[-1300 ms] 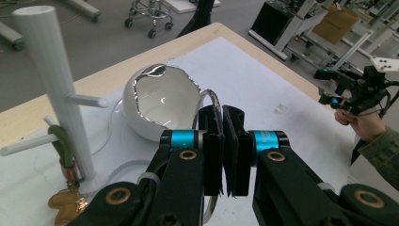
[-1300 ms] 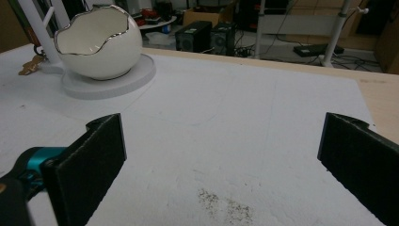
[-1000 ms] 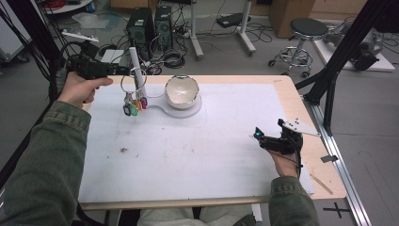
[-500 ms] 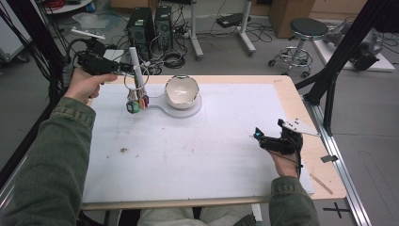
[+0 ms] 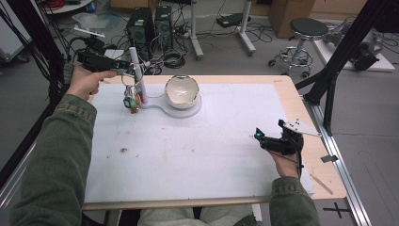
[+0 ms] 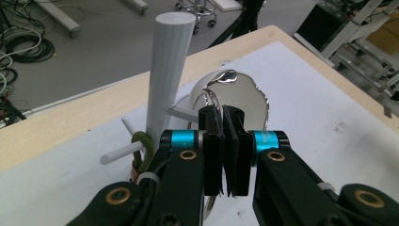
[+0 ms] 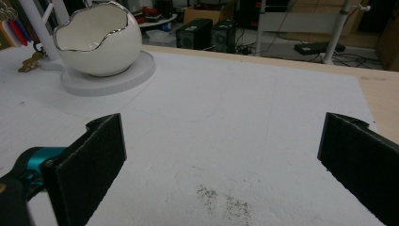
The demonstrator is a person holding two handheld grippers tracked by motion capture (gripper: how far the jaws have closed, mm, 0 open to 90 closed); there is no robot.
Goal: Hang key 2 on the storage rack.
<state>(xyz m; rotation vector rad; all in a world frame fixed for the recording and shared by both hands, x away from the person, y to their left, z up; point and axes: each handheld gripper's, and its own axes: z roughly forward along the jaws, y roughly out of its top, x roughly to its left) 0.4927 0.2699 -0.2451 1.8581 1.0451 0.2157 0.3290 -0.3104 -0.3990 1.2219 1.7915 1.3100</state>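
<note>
A white stand with a grey post (image 5: 137, 75) and short pegs (image 6: 123, 151) sits at the far left of the table. Its round base (image 5: 186, 110) carries a white eggshell-shaped bowl (image 5: 181, 89). My left gripper (image 5: 124, 70) is right beside the post and is shut on a thin metal key ring (image 6: 212, 96). A bunch of keys and coloured tags (image 5: 131, 100) dangles under it. A green loop (image 6: 142, 145) hangs by the post. My right gripper (image 5: 258, 136) rests low at the table's right side, open, with nothing between its jaws (image 7: 221, 136).
A white mat (image 5: 188, 150) covers most of the wooden table (image 5: 308, 117), with a dark smudge (image 7: 226, 200) just ahead of the right gripper. Computer towers, cables and a stool (image 5: 306, 35) stand on the floor beyond the far edge.
My left gripper has shifted slightly toward the table's far edge with the key bunch, staying beside the post. The right gripper has not moved.
</note>
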